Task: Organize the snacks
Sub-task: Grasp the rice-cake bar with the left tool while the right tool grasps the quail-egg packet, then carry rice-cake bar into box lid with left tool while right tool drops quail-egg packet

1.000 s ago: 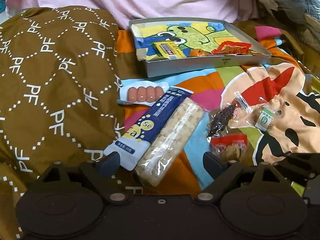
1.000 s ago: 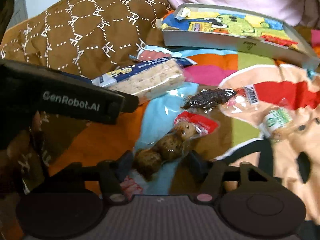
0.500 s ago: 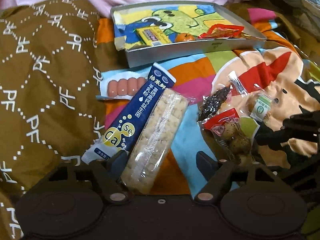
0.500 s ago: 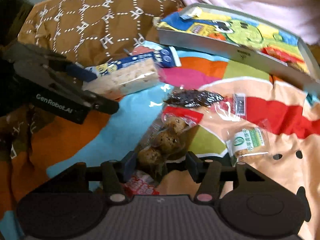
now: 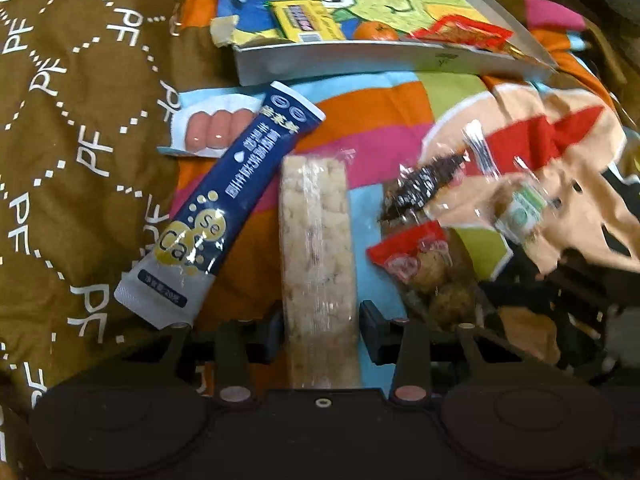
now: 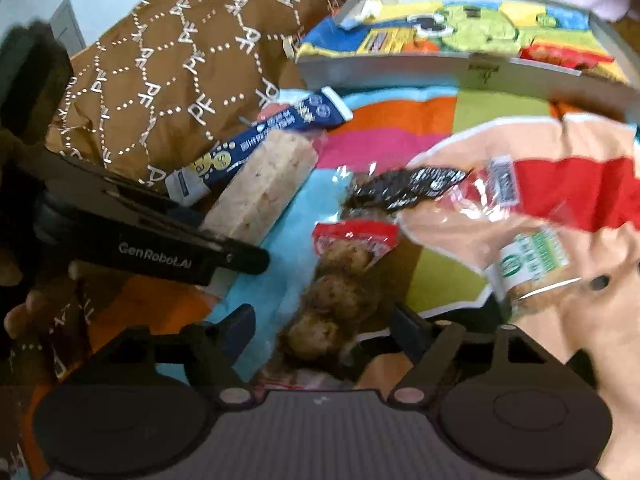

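Puffed rice bar point(image 5: 316, 248), long clear-wrapped slab, bumpy, lies on colourful bedspread point(image 5: 384, 104) between closing left gripper point(image 5: 320, 320) pads, both hugging its sides. Blue sachet point(image 5: 224, 208) close alongside. Right gripper point(image 6: 320, 328) jaws opening, astride lumpy meatball pack point(image 6: 336, 292), not pressing. Shallow grey tray point(image 5: 360, 60) beyond.
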